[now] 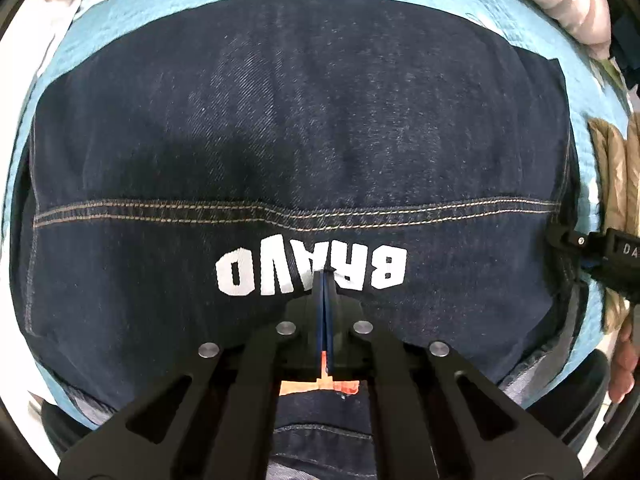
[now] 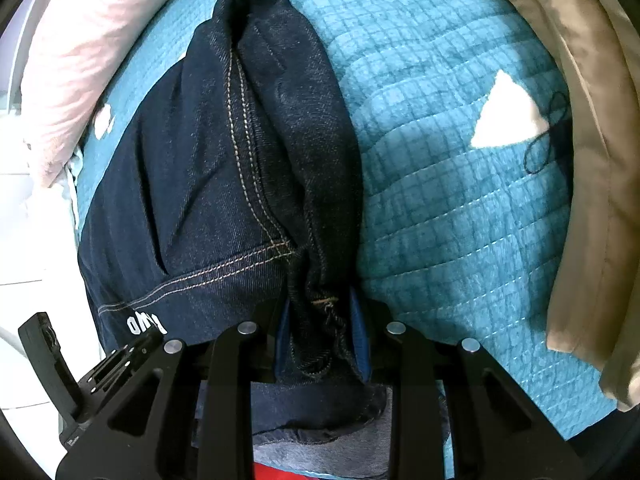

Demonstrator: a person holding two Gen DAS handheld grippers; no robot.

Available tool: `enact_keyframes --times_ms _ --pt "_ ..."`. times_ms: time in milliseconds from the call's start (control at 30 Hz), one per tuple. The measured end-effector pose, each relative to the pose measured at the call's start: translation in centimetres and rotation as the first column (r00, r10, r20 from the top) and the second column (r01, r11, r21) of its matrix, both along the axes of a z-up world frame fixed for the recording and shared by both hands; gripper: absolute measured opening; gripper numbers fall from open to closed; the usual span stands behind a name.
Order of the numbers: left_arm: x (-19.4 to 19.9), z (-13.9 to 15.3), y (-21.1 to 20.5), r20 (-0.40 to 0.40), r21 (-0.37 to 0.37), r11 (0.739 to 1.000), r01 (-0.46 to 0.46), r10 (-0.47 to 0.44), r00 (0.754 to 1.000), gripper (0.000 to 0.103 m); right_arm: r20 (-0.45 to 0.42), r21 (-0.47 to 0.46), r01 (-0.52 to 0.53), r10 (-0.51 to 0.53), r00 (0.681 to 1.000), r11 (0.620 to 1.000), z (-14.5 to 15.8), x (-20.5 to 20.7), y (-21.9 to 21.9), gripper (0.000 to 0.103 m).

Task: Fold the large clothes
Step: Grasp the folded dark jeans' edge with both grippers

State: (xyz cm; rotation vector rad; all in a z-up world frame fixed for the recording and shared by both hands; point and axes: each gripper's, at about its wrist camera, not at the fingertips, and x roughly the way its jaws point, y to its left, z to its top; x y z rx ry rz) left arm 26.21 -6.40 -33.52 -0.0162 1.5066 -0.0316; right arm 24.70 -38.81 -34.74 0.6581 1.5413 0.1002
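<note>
Item: denim jacket (image 1: 280,140), spread on the bed (image 2: 460,200). Your right hand-held gripper (image 2: 322,340) clamped a bunched sleeve (mid-fold, likely); your left hand-held gripper (image 1: 325,280) sat closed, empty. Next: you needed to lay the sleeve across the back.

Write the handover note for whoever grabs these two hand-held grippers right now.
Left hand-held gripper: fingers closed together, nothing visibly between them, tips over the white BRAVO lettering on the denim jacket.
Right hand-held gripper: shut on a bunched sleeve of the same jacket, at its cuff end.
Jacket lies back-up and spread on the teal quilt; a beige garment sits at the quilt's right edge, a pink pillow at the far left.
Done: jacket laid flat, sleeve gripped.
Left: probably bring the sleeve across the back, then fold the body.
</note>
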Motion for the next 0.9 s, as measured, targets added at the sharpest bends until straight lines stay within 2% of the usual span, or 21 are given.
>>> enact_keyframes --times_ms 100,233,400,533,667,800,900 --pt "-0.7 -0.1 0.3 0.012 0.025 1.0 0.007 -0.008 1.0 0.002 0.0 -0.011 0.001 -0.001 1.0 1.0 0.1 -0.1 0.2 0.024" --pt "-2.0 0.8 -1.6 0.017 0.077 0.997 0.01 -0.011 1.0 0.002 -0.004 -0.018 0.007 -0.007 1.0 1.0 0.1 -0.1 0.3 0.024" --pt "-4.8 1.5 -1.6 -0.003 0.058 0.998 0.027 -0.026 1.0 0.002 0.006 -0.022 0.009 -0.009 1.0 1.0 0.2 -0.1 0.4 0.024" --pt "-8.8 2.2 -0.8 0.045 0.075 0.995 0.059 -0.063 0.997 0.002 0.001 -0.036 0.008 -0.008 1.0 0.999 0.2 0.1 0.7 0.024" --pt "-10.5 1.4 -2.3 0.121 0.127 0.989 0.069 -0.085 0.989 0.002 -0.023 -0.037 -0.002 0.001 1.0 0.999 0.1 0.6 0.9 0.024" --pt "-12.4 1.4 -4.4 0.13 0.204 0.974 0.1 -0.128 0.983 0.002 -0.021 -0.034 -0.005 0.004 1.0 0.999 0.1 0.7 0.9 0.024" --pt "-12.9 2.3 -5.0 0.108 0.175 0.978 0.108 -0.129 0.986 0.002 -0.006 -0.024 0.011 -0.011 1.0 1.0 0.2 0.4 0.8 0.025"
